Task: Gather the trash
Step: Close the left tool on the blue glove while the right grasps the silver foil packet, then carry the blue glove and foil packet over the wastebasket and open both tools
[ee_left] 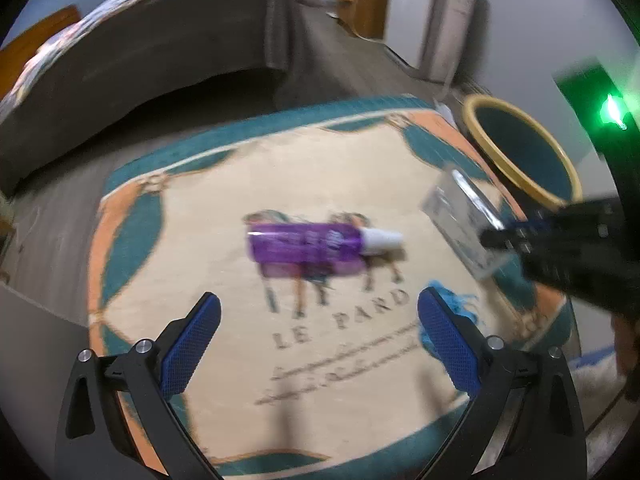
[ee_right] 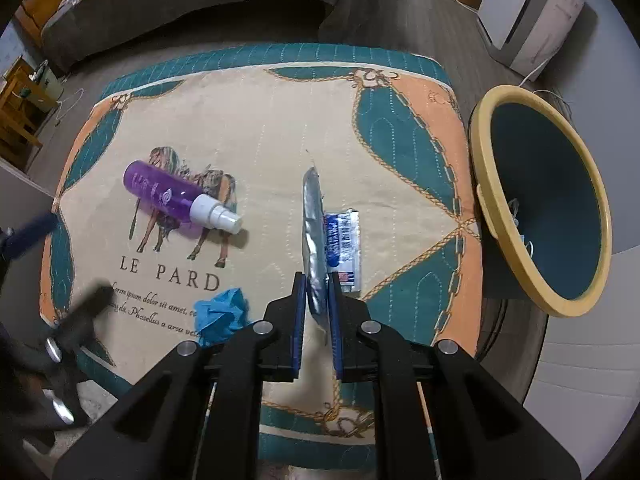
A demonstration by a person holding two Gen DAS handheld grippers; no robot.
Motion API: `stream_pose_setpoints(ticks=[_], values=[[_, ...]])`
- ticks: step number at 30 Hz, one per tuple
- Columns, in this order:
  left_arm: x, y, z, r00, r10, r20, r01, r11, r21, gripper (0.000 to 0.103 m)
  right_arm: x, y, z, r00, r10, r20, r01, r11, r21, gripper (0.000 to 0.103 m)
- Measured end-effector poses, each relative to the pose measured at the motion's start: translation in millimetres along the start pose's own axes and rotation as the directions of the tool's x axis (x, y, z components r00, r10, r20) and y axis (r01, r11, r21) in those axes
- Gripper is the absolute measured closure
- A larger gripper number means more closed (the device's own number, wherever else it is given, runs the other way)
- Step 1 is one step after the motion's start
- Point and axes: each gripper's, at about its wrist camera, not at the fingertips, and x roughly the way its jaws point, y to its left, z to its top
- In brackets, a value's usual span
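My right gripper point(ee_right: 317, 280) is shut on a silver foil wrapper point(ee_right: 313, 216) with a blue and white printed face, held above the rug; the wrapper also shows in the left wrist view point(ee_left: 460, 216). A purple spray bottle point(ee_right: 172, 198) with a white cap lies on its side on the rug point(ee_right: 280, 128); it also shows in the left wrist view point(ee_left: 308, 246). A crumpled blue glove point(ee_right: 222, 314) lies near the rug's front. My left gripper point(ee_left: 318, 312) is open and empty above the rug, short of the bottle. The bin point(ee_right: 544, 200), teal with a yellow rim, stands to the right.
A bed with a grey cover point(ee_left: 168, 40) stands behind the rug. A white appliance point(ee_right: 532, 12) stands at the back right by the wall. Wooden furniture point(ee_right: 20, 104) is at the far left. The bin point(ee_left: 520, 148) holds some scraps.
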Motion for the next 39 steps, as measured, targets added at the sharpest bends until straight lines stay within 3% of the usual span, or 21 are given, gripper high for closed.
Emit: stream_pose_setpoints(ticks=[4,10,14,16,30,39], values=[[6,-31,-6,0.999,-0.048,-0.023,0.05,0.996,0.071,0.005,-21,-5,1,0.999,0.024,0.038,-0.024,1.0,-0.017,0.093],[18,-61,-15,0.995,-0.084,-0.056,0.091,0.988,0.127,0.007,-64,-19,0,0.996,-0.028,0.087,0.037,0.994,-0.099,0.093],[31,-70,-22,0.994,-0.064,-0.087,0.075,0.988,0.136,0.008,-58,-30,-4,0.997,0.007,0.078,-0.003,0.999,-0.051,0.093],[37,-73,-23,0.994,-0.05,-0.096,0.062,0.99,0.129,0.01,-52,-30,-4,0.997,-0.016,0.078,0.021,0.998,-0.065,0.093],[43,-76,-24,0.986,-0.123,-0.117,0.135,0.985,0.105,0.053,1,-79,3,1.0,-0.019,-0.011,0.02,0.998,0.053,0.092],[41,-78,-18,0.986,-0.127,-0.105,0.138,0.985,0.1,0.063,-9,-76,6,1.0,-0.025,0.017,0.025,1.0,0.016,0.092]])
